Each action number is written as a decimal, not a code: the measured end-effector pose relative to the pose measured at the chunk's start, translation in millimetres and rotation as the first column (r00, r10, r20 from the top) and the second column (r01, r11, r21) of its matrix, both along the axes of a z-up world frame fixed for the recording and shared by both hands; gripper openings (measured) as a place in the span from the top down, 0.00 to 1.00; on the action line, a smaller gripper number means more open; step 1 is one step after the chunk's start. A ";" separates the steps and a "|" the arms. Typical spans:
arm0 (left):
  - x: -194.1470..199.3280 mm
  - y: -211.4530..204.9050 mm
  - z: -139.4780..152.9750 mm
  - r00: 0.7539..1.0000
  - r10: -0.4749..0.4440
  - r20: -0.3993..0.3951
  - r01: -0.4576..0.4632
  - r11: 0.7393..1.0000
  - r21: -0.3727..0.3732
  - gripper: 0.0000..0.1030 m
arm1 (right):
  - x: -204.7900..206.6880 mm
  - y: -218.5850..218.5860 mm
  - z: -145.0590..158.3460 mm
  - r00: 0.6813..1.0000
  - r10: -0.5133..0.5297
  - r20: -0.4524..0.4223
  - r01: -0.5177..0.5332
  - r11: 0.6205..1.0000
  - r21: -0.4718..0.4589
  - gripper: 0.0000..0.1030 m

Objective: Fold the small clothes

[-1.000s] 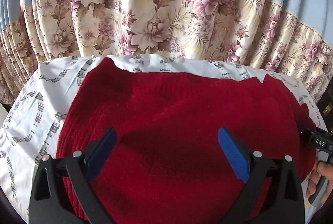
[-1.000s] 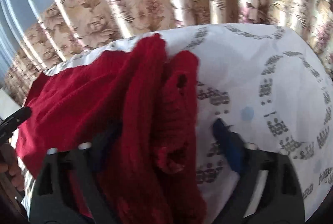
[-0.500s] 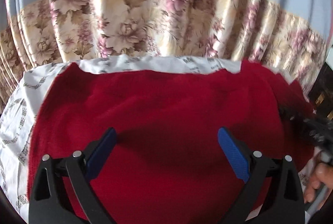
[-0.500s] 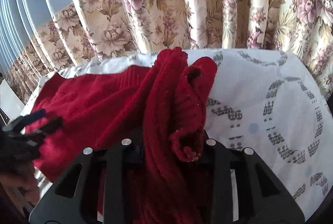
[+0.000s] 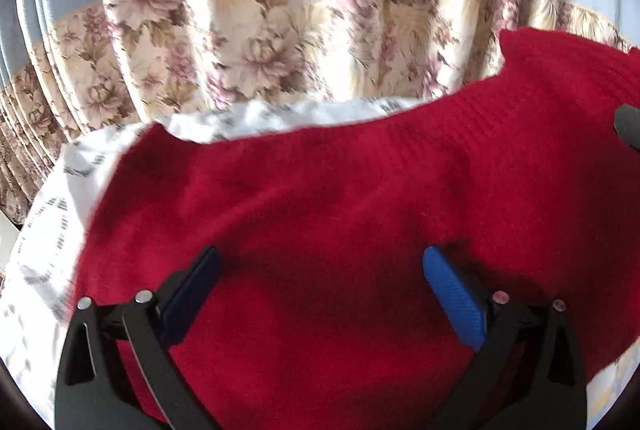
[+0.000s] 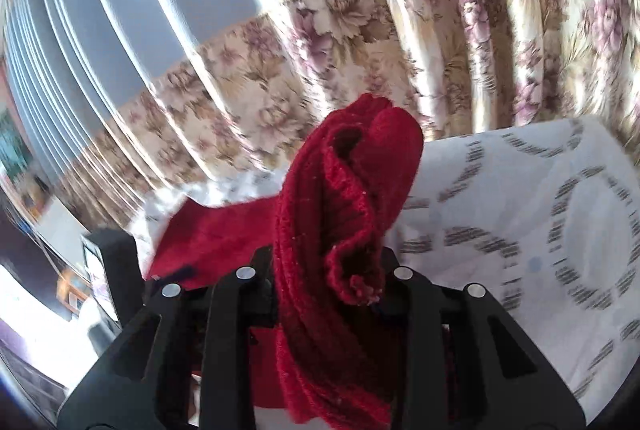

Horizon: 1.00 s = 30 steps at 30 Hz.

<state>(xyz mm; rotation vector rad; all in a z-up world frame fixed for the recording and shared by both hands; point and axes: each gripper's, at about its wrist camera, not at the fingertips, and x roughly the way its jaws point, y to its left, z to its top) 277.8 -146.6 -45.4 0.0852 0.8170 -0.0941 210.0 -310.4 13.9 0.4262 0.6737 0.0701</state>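
pinching a bunched edge of the red sweater [image 6: 348, 214], the right gripper [image 6: 326, 270] lifts it to fold over; the left gripper [image 5: 320, 294], fingers spread, hovers above the sweater on the table [image 5: 48, 230].

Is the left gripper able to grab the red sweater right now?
Probably yes. The left gripper is open just above the red sweater, with nothing between them. The right gripper already pinches a bunched edge, lifted off the white cloth.
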 end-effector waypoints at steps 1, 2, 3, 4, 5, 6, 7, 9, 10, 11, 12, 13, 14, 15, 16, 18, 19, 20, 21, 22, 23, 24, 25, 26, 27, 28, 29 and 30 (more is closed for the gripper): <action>0.1 7.1 4.6 1.000 0.010 0.006 -0.010 1.000 0.006 0.01 | 0.9 4.6 4.2 1.000 -0.002 0.001 0.002 1.000 -0.001 0.71; 0.2 16.9 9.9 1.000 0.018 0.014 -0.018 1.000 0.006 0.01 | 2.4 11.1 9.1 1.000 -0.001 0.005 0.001 1.000 0.000 0.71; 0.8 32.5 17.3 0.999 0.030 0.028 -0.030 1.000 0.001 0.01 | 3.7 18.5 13.2 1.000 -0.002 0.009 0.002 1.000 -0.001 0.71; 1.0 42.6 21.7 0.998 0.046 0.039 -0.046 0.999 0.003 0.01 | 6.1 29.3 17.5 1.000 0.002 0.011 -0.001 1.000 -0.010 0.71; 2.0 56.4 26.7 0.997 0.065 0.048 -0.066 0.998 0.010 0.01 | 8.5 39.5 19.8 1.000 0.005 0.011 -0.005 1.000 -0.019 0.71; 3.0 66.0 29.7 0.997 0.068 0.047 -0.069 0.998 0.010 0.01 | 10.9 48.6 21.4 1.000 0.002 0.011 -0.002 1.000 -0.021 0.71; 4.6 80.7 35.0 0.997 0.069 0.047 -0.069 0.998 -0.003 0.01 | 14.4 60.7 22.5 1.000 -0.002 0.010 0.003 1.000 -0.021 0.71; 5.8 104.3 42.4 0.996 0.079 0.048 -0.079 0.997 -0.002 0.01 | 21.0 81.5 19.6 1.000 -0.006 0.013 0.007 1.000 -0.013 0.71; 6.2 114.2 45.5 0.995 0.088 0.053 -0.088 0.996 0.003 0.01 | 25.7 97.6 17.0 1.000 -0.013 0.018 0.013 1.000 -0.006 0.71; 5.6 125.2 48.7 0.993 0.096 0.061 -0.097 0.995 0.009 0.01 | 28.6 106.9 14.4 1.000 -0.013 0.018 0.013 1.000 -0.001 0.71; 4.5 137.8 51.6 0.992 0.106 0.068 -0.107 0.994 0.010 0.01 | 34.1 123.0 9.8 1.000 -0.019 0.018 0.019 1.000 0.008 0.71; 3.6 148.1 52.4 0.991 0.113 0.066 -0.114 0.993 0.006 0.01 | 38.8 134.3 5.9 1.000 -0.019 0.014 0.019 1.000 0.007 0.71; 3.8 159.5 53.5 0.991 0.121 0.063 -0.121 0.993 -0.004 0.01 | 43.6 145.8 1.5 1.000 -0.019 0.010 0.019 1.000 0.008 0.71; 3.6 175.1 54.2 0.989 0.134 0.061 -0.133 0.991 -0.026 0.01 | 50.7 162.2 -5.9 1.000 -0.021 0.003 0.021 1.000 0.017 0.71; 4.1 186.2 54.1 0.988 0.144 0.060 -0.142 0.989 -0.043 0.01 | 56.8 174.0 -10.9 1.000 -0.022 -0.004 0.023 1.000 0.022 0.71; 2.2 210.2 51.8 0.983 0.174 0.054 -0.170 0.982 -0.079 0.01 | 66.3 195.6 -21.0 1.000 -0.025 -0.015 0.025 1.000 0.017 0.71; 1.7 217.2 50.2 0.982 0.182 0.049 -0.178 0.980 -0.090 0.01 | 72.0 209.6 -26.9 0.999 -0.021 -0.025 0.021 1.000 0.005 0.71; 1.7 224.4 47.2 0.981 0.189 0.044 -0.184 0.977 -0.104 0.01 | 74.2 219.0 -31.4 0.999 -0.018 -0.033 0.018 1.000 -0.009 0.71; 2.0 232.2 41.8 0.979 0.199 0.032 -0.194 0.973 -0.121 0.02 | 77.5 229.2 -35.5 0.999 -0.020 -0.044 0.019 0.999 -0.041 0.71; 2.7 236.1 38.8 0.978 0.207 0.019 -0.203 0.970 -0.130 0.02 | 79.9 240.0 -40.1 0.998 -0.031 -0.054 0.027 0.996 -0.090 0.70; 3.0 240.1 35.5 0.978 0.209 0.007 -0.206 0.968 -0.147 0.02 | 80.4 243.8 -42.2 0.998 -0.036 -0.058 0.029 0.993 -0.112 0.65; 4.0 242.4 33.8 0.979 0.206 -0.006 -0.204 0.965 -0.165 0.02 | 81.3 247.3 -44.2 0.997 -0.034 -0.064 0.025 0.991 -0.132 0.54; 3.0 242.0 34.2 0.979 0.205 -0.008 -0.203 0.965 -0.169 0.02 | 82.1 249.8 -44.5 0.998 -0.014 -0.063 0.005 0.991 -0.131 0.45; 3.0 241.5 36.3 0.979 0.203 -0.005 -0.201 0.965 -0.170 0.02 | 80.4 249.6 -42.6 0.999 0.013 -0.051 -0.019 0.995 -0.102 0.25; 0.2 239.6 40.7 0.980 0.198 0.008 -0.193 0.965 -0.177 0.02 | 75.5 248.9 -34.6 0.997 0.066 -0.038 -0.068 0.996 -0.055 0.15; -2.5 237.9 43.5 0.981 0.192 0.011 -0.186 0.965 -0.185 0.02 | 70.7 245.5 -26.7 0.996 0.078 -0.032 -0.080 0.996 -0.048 0.14; -4.2 235.7 45.4 0.983 0.185 0.009 -0.180 0.965 -0.192 0.02 | 62.6 240.7 -16.4 0.996 0.086 -0.010 -0.086 0.996 -0.038 0.11; -5.1 232.7 47.8 0.985 0.173 0.009 -0.168 0.965 -0.202 0.02 | 47.6 229.1 0.1 0.995 0.091 0.031 -0.090 0.995 -0.032 0.06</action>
